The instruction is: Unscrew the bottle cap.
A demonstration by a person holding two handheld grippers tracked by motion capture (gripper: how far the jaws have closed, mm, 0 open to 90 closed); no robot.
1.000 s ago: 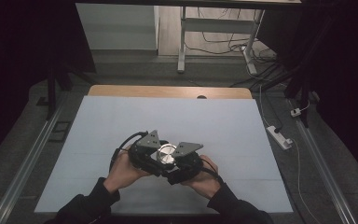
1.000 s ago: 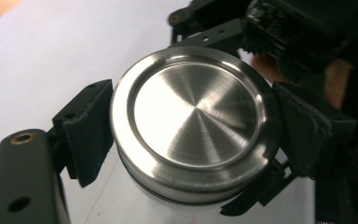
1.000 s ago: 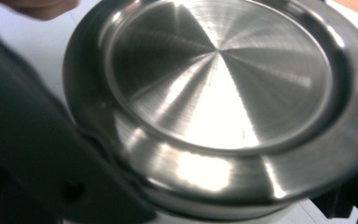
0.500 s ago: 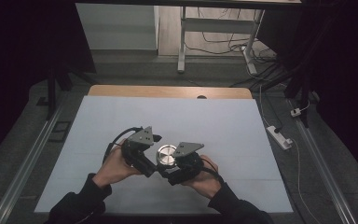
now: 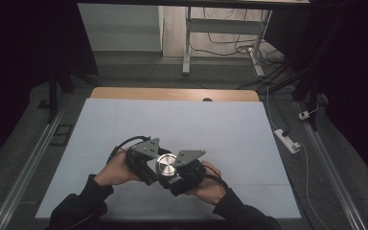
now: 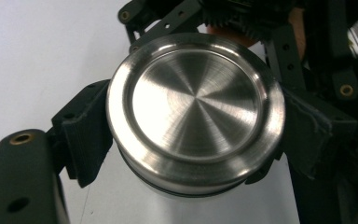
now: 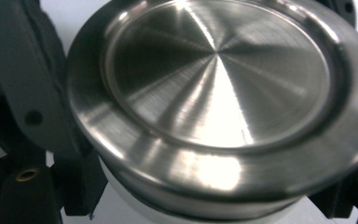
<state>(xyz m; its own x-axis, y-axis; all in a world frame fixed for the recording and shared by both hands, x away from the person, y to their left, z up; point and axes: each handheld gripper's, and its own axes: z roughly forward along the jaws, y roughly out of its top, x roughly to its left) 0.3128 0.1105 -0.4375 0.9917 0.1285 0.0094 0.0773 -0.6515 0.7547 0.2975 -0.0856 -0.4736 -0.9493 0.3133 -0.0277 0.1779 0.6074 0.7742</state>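
A round jar with a brushed steel lid [image 5: 166,164] is held just above the white table mat [image 5: 211,124], near its front edge, between both grippers. My left gripper [image 5: 156,167] comes in from the left; its jaws have just been closing and now stand shut on the lid [image 6: 196,107], one pad [image 6: 86,135] on either side of the rim. My right gripper [image 5: 176,174] comes in from the right and stays shut on the jar's pale body [image 7: 196,212] under the lid [image 7: 223,79], its fingers [image 7: 37,112] alongside. A hand holds each gripper.
The mat covers a wooden table whose far edge [image 5: 172,94] shows bare. A white power strip [image 5: 287,140] and cables lie on the floor at the right. Metal rails [image 5: 28,163] run along both sides, and a table frame [image 5: 187,43] stands beyond.
Half a second ago my left gripper stood open and drawn back to the left, off the lid. It has moved right again and shut on the lid. The right gripper has kept still.
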